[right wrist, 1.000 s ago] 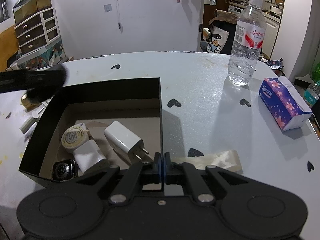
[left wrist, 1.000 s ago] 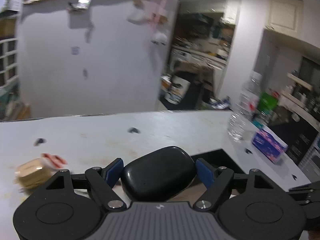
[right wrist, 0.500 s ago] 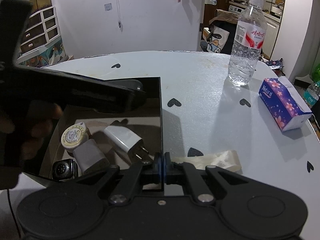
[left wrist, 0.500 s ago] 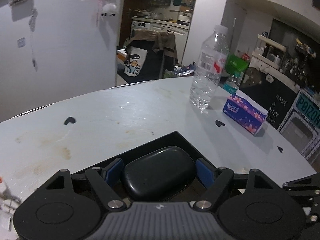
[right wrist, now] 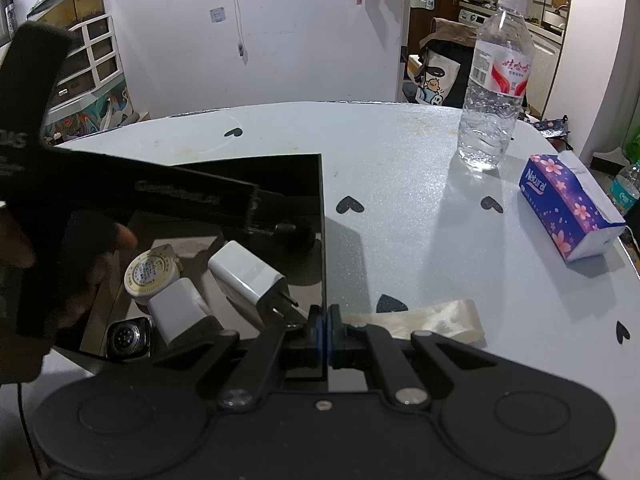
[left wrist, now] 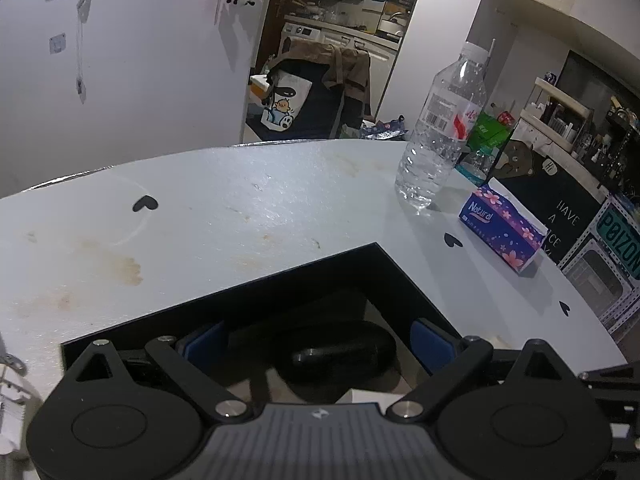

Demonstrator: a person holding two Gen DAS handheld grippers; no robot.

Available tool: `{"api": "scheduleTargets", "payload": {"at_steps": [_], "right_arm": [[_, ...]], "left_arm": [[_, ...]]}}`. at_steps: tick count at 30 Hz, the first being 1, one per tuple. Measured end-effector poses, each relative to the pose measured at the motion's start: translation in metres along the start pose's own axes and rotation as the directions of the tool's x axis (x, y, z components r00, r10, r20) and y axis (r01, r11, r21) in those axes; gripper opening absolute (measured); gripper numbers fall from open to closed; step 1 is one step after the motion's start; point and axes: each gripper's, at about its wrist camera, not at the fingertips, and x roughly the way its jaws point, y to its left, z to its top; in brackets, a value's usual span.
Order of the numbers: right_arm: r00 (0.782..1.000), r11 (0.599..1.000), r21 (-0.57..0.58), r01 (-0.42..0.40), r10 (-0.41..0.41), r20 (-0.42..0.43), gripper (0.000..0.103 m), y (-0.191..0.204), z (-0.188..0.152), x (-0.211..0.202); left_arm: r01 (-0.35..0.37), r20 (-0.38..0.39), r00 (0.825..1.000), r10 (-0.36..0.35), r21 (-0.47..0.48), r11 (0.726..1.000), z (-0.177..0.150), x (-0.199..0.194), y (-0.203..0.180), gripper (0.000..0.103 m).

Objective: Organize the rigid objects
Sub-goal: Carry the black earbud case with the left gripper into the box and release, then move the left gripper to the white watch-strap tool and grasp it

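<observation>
A black open box (right wrist: 322,216) stands on the white table. My right gripper (right wrist: 323,332) is shut on the box's right wall at its near corner. My left gripper (left wrist: 316,344) is open over the box's far right corner, its blue pads apart; it shows as a dark bar in the right wrist view (right wrist: 160,196). A black rounded case (left wrist: 336,356) lies on the box floor between the left fingers, free of them. The box also holds two white chargers (right wrist: 248,276), a round tape measure (right wrist: 150,272) and a smartwatch (right wrist: 128,338).
A water bottle (right wrist: 494,96) stands at the table's far right. A purple tissue pack (right wrist: 568,208) lies at the right edge. A clear plastic strip (right wrist: 432,316) lies right of the box. Small items (left wrist: 8,396) lie at the table's left.
My left gripper swung right over the box, lowered and opened, and the black case dropped from its jaws to the box floor. The right gripper has not moved.
</observation>
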Motion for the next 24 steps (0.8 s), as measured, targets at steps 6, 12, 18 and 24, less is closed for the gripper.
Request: {"api": "scheduleTargets", "payload": {"at_steps": [6,12,18,24], "right_arm": [[1.0,1.0,0.007,-0.001,0.001,0.001,0.003,0.0,0.0,0.0],[1.0,1.0,0.009,-0.002,0.002,0.0,0.003,0.0,0.0,0.0],[1.0,1.0,0.011,-0.003,0.003,0.001,0.003,-0.001,-0.001,0.0],[1.0,1.0,0.01,-0.004,0.004,0.001,0.003,-0.001,-0.001,0.0]], "left_arm": [[-0.006,0.011,1.0,0.006,0.022,1.0,-0.004,-0.023,-0.002,0.1],[-0.012,0.022,1.0,0.011,0.041,0.999,-0.015,-0.045,-0.003,0.102],[-0.034,0.028,0.999,0.033,0.058,0.998,-0.027,-0.065,-0.003,0.103],[-0.072,0.053,0.996,0.068,0.07,0.995,-0.038,-0.086,-0.002,0.103]]}}
